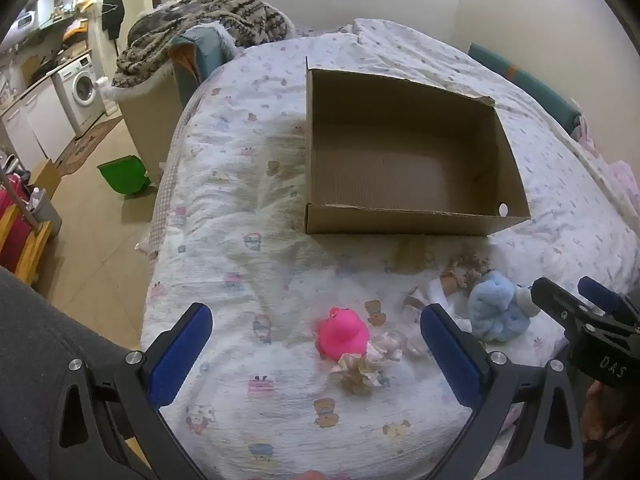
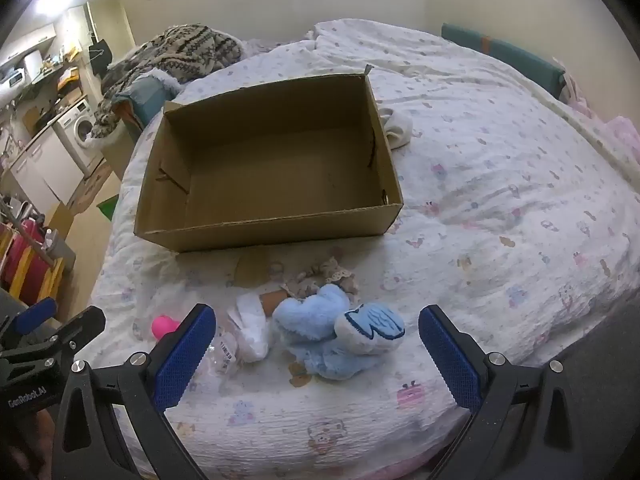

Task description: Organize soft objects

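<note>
Left wrist view first: the left gripper (image 1: 316, 344) hangs over the near end of the bed (image 1: 248, 240), jaws spread wide and holding nothing. Between its blue pads (image 1: 182, 356), but touched by neither, lie a pink rubber duck (image 1: 342, 336) and a cream frilly scrunchie (image 1: 360, 372) just beside it. A blue plush toy (image 1: 496, 306) lies just past the right-hand pad, next to a crumpled white cloth (image 1: 442, 300) and a brownish frilly piece (image 1: 470, 266). Farther up the bed stands an open cardboard box (image 1: 400, 222), nothing visible inside it. The right gripper (image 1: 576, 292) shows at the right edge, near the blue toy but apart from it.

Right wrist view: the right gripper (image 2: 316, 344) is likewise released, jaws at full spread and gripping nothing. The blue plush toy (image 2: 332, 336) lies on the bed (image 2: 500, 220) between its pads (image 2: 184, 356), clear of both. The white cloth (image 2: 252, 332) lies just left of the toy, and the pink duck (image 2: 164, 326) peeks out behind the left-hand pad. The cardboard box (image 2: 264, 232) stands beyond the pile, with a white sock-like bundle (image 2: 398, 128) beside its far right wall. The left gripper (image 2: 60, 320) shows at the left edge.
</note>
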Motion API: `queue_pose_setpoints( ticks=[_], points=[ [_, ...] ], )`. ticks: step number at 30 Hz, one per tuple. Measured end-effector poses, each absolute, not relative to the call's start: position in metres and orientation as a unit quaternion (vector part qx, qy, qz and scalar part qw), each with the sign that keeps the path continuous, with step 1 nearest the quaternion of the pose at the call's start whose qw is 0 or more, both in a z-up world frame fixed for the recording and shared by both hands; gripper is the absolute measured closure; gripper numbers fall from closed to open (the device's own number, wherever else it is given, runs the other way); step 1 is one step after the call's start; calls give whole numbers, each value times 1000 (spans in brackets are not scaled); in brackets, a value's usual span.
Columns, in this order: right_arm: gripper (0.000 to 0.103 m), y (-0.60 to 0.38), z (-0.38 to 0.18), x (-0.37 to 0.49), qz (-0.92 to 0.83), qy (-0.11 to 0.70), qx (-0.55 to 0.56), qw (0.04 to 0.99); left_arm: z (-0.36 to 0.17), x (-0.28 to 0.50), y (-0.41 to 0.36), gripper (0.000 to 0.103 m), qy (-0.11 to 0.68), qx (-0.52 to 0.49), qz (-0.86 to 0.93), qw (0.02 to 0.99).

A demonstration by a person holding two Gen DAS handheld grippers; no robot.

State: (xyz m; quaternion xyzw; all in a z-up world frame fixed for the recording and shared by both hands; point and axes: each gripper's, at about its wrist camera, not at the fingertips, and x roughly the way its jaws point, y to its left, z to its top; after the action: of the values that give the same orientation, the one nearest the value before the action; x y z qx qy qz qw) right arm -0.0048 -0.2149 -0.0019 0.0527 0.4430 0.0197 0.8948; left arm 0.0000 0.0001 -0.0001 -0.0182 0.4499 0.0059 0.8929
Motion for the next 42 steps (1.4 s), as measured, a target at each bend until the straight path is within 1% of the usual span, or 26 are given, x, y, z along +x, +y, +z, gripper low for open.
queue_pose_setpoints(
  ticks=[10, 42],
  points=[
    [0, -210, 0, -4, 18, 442, 43, 896, -7, -6, 12, 0, 450, -31, -5, 892],
    [0, -209, -3, -6, 20, 443, 43, 895, -3, 2, 2, 0, 458, -30, 2, 889]
  ],
)
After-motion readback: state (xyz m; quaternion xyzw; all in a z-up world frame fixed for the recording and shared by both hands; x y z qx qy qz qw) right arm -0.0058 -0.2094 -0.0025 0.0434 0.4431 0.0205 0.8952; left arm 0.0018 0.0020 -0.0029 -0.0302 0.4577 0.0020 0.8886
